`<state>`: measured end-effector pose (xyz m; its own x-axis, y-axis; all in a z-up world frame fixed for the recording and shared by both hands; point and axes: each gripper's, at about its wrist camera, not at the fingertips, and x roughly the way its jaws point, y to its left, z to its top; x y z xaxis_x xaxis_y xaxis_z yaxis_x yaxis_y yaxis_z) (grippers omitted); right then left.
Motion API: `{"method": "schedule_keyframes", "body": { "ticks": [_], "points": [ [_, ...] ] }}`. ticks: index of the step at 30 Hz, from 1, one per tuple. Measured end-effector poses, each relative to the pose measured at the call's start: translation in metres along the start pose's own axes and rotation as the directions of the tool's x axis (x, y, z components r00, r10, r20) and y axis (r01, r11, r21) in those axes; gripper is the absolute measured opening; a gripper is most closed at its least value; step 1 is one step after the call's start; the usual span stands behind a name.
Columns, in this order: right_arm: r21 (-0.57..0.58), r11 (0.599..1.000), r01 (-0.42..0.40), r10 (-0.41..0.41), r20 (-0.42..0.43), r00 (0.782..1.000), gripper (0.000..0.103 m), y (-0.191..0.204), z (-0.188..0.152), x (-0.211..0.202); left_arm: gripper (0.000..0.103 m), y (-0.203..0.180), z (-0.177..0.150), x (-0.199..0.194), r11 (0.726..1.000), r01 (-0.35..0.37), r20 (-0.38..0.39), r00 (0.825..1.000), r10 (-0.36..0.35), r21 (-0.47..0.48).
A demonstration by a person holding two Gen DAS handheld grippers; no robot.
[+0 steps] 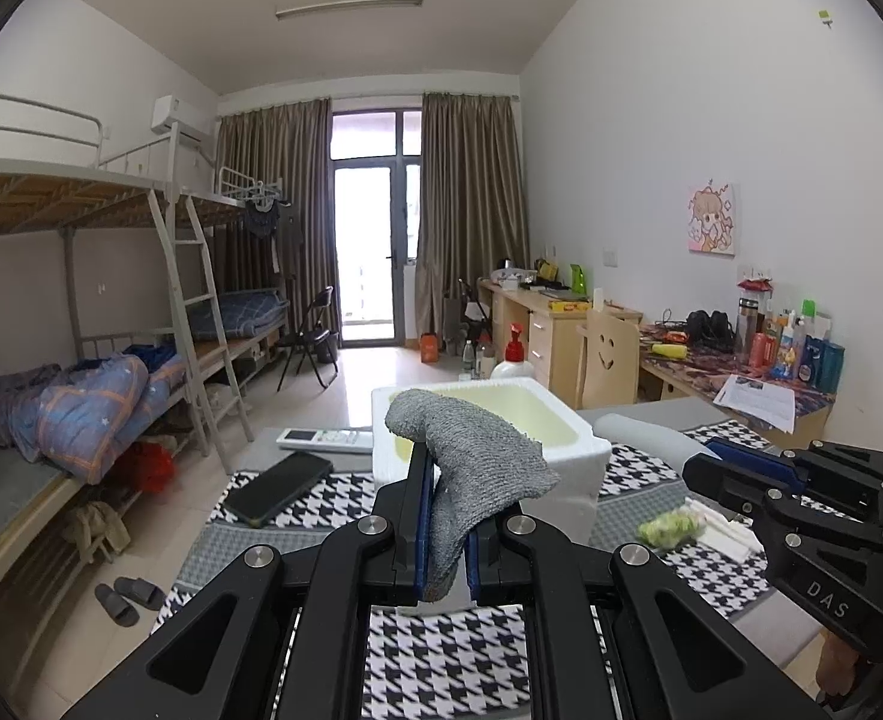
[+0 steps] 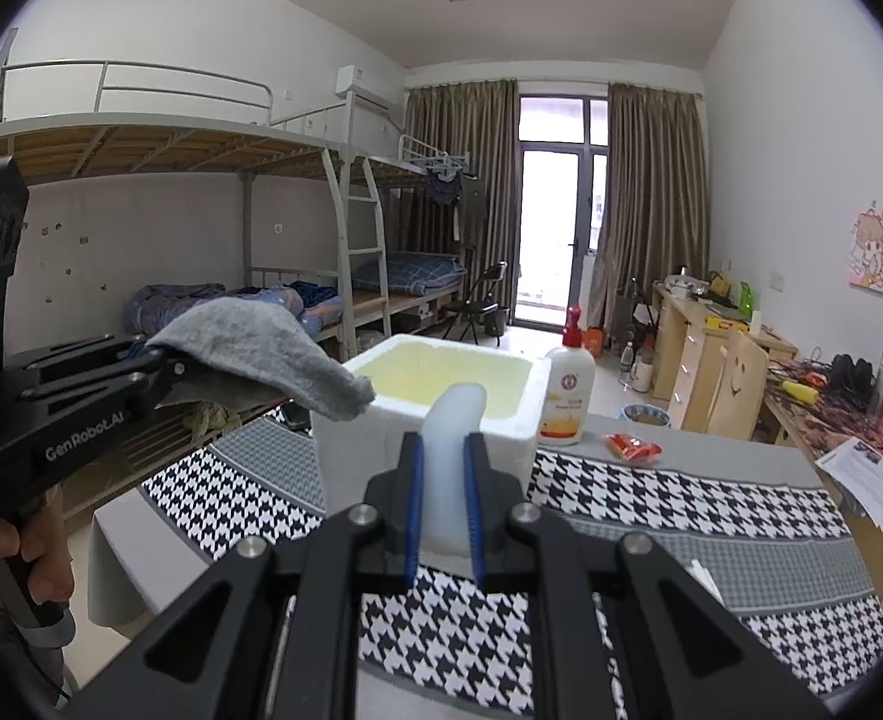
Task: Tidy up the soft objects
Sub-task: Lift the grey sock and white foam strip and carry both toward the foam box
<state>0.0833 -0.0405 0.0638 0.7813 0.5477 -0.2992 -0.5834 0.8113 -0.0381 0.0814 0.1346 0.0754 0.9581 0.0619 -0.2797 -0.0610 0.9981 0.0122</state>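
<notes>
Left hand-held gripper [image 1: 441, 531] clenched on a grey knitted cloth [image 1: 471, 456], pinched low between the blue pads with the free end flopping up and forward, draping just above the near rim of the white foam box [image 1: 579, 450]. Seen from the right wrist view as well: same grey cloth [image 2: 261, 348] hanging off the left tool, tip just at the box's left near corner, box [image 2: 351, 438] open-topped with a yellowish inside. Right hand-held gripper [image 2: 444, 516] clenched on a pale foam piece [image 2: 456, 456], held upright, long axis standing roughly vertical, directly in front of the box's near wall. Box straight ahead of both tools, standing on the houndstooth-covered worktop [image 2: 681, 498]. Left tool probably nearer to a drop (cloth tip already at the rim, only a short push forward over the opening needed before letting go). Right tool likely needing a lift over the near wall first, since the foam piece sits in front of it rather than above it. Small greenish soft lump [image 1: 669, 527] lying on the worktop beside the box, near the right tool, not yet collected.
</notes>
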Motion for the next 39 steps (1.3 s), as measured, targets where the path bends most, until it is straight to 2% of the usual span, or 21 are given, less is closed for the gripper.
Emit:
{"method": "schedule_keyframes", "body": {
  "ticks": [10,25,39],
  "points": [
    [0.002,1.000,-0.017,0.017,-0.011,1.000,0.016,-0.009,0.020,0.025,0.009,0.008,0.013,0.025,1.000,0.000,-0.009,1.000,0.000,-0.002],
    [0.015,0.998,-0.053,0.053,-0.035,0.998,0.016,-0.014,0.029,0.055,0.009,0.018,0.024,0.055,1.000,-0.005,-0.028,1.000,0.005,-0.016],
    [0.033,0.996,-0.083,0.087,-0.110,0.990,0.016,-0.014,0.041,0.096,0.009,0.032,0.029,0.086,0.999,-0.017,-0.054,0.998,0.015,-0.036]
  ]
}}
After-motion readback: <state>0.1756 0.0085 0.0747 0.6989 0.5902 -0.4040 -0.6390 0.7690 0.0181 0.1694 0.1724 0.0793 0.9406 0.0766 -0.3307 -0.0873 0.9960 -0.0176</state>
